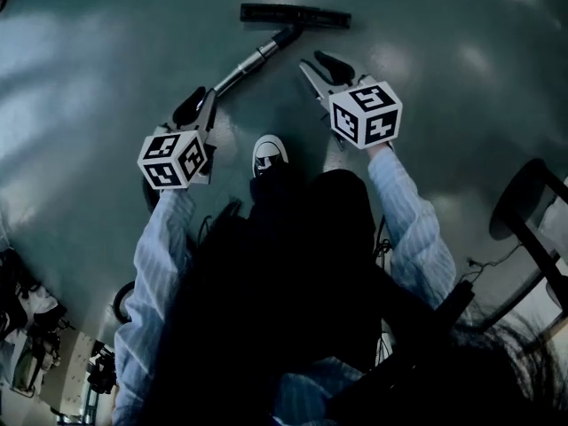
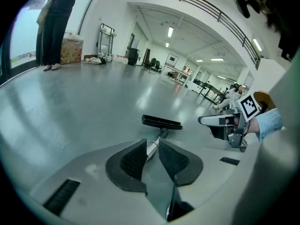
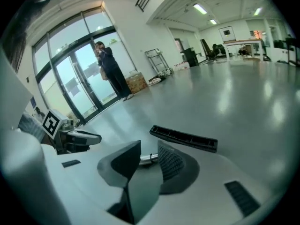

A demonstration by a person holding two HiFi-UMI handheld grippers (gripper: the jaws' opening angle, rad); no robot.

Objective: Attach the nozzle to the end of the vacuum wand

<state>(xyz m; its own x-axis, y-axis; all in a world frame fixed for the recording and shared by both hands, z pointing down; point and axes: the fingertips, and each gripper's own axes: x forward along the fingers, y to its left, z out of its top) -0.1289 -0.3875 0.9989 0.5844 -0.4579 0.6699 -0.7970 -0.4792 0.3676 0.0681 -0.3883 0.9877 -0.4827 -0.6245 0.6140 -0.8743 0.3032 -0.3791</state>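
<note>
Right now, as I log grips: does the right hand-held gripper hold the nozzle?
No: the nozzle lies on the floor beyond the right hand-held gripper, whose jaws stand apart, gripping nothing.

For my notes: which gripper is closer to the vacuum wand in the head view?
The left gripper: the wand runs beside its tips; the right gripper stands apart.

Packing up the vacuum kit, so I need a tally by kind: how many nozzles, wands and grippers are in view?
Floor nozzle: 1
Vacuum wand: 1
Grippers: 2 (left gripper, right gripper)
Total: 4
</note>
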